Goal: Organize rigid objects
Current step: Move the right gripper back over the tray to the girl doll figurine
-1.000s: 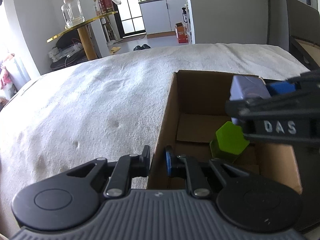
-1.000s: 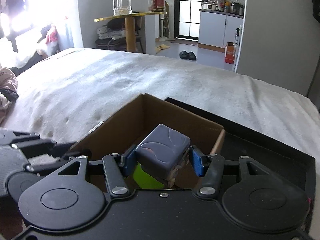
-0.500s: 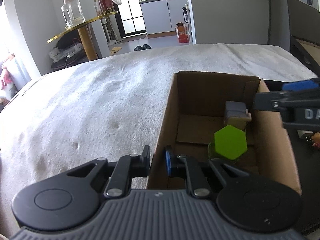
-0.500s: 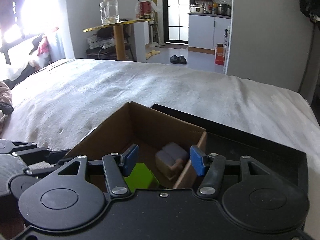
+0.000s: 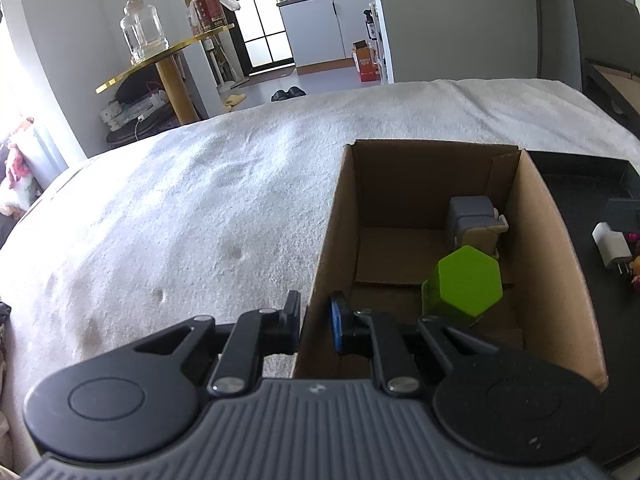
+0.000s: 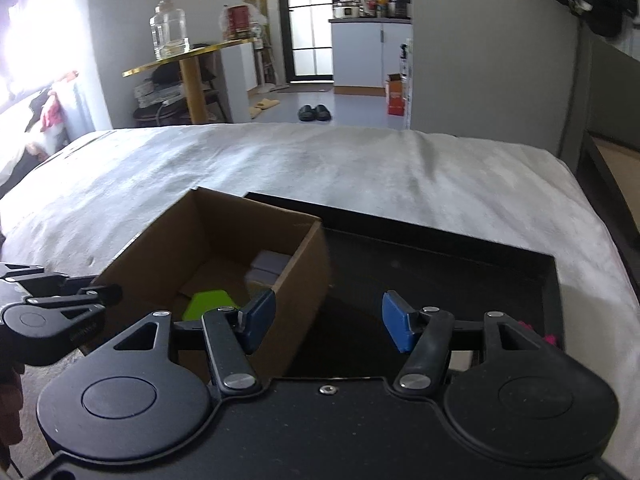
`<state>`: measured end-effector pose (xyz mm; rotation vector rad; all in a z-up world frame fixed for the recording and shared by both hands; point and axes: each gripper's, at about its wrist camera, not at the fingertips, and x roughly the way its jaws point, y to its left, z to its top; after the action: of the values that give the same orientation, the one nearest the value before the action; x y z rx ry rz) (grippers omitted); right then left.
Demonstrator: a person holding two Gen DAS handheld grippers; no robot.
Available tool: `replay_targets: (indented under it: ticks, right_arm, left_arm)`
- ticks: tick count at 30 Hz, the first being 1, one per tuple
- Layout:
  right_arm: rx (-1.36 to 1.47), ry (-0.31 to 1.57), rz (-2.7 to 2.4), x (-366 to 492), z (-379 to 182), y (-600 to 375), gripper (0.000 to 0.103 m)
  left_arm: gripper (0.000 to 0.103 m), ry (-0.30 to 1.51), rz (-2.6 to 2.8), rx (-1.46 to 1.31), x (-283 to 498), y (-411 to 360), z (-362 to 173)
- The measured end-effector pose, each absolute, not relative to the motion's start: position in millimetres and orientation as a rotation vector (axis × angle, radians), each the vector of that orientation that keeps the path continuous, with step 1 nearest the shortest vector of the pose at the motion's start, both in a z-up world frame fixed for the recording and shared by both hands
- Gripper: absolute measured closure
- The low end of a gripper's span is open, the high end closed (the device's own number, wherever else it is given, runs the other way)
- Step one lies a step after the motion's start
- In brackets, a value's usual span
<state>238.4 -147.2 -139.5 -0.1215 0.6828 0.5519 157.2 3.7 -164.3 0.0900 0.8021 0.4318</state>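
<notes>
We've got the left gripper (image 5: 316,320) clamped on the near wall of the corrugated cardboard box (image 5: 544,216); right gripper (image 6: 328,320) has just been opening, nothing between its blue pads. Inside the box: a matte green hexagonal block (image 5: 466,288) and a rounded grey cube (image 5: 472,216) by the right wall. Box sits beside a black tray (image 6: 440,264) on a nubbly white blanket (image 5: 180,208); kitchen doorway behind.

The grey block (image 5: 474,222), earlier held in the right gripper (image 6: 328,322), now lies inside the cardboard box (image 5: 548,248); the gripper's jaws have just been opening, empty, beside the box.
</notes>
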Motion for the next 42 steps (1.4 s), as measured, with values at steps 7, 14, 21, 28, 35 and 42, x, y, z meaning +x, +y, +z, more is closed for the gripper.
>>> replay_targets:
  ticks: [7, 14, 21, 28, 35, 42]
  right_arm:
    - [-0.124, 0.7, 0.51, 241.1, -150.4, -170.6, 0.043]
    - [-0.104, 0.723, 0.46, 246.5, -162.5, -193.3, 0.043]
    - [-0.092, 0.757, 0.41, 254.8, -178.4, -213.6, 0.043]
    - [-0.068, 0.787, 0.37, 261.4, -192.5, -224.9, 0.044]
    - [-0.029, 0.814, 0.347, 268.3, -205.6, -228.8, 0.049]
    - [-0.033, 0.832, 0.331, 270.7, -214.2, -228.9, 0.049]
  left_arm:
    - [0.077, 0.847, 0.439, 0.137, 162.9, -3.6, -162.5]
    - [0.044, 0.854, 0.449, 0.169, 164.4, -9.9, -161.4]
    - [0.03, 0.848, 0.469, 0.189, 166.8, -16.5, -157.9]
    - [0.025, 0.848, 0.481, 0.211, 168.0, -20.6, -158.2]
    - [0.024, 0.879, 0.502, 0.233, 168.0, -18.5, -158.9]
    - [0.023, 0.874, 0.499, 0.249, 172.4, -24.3, -156.3]
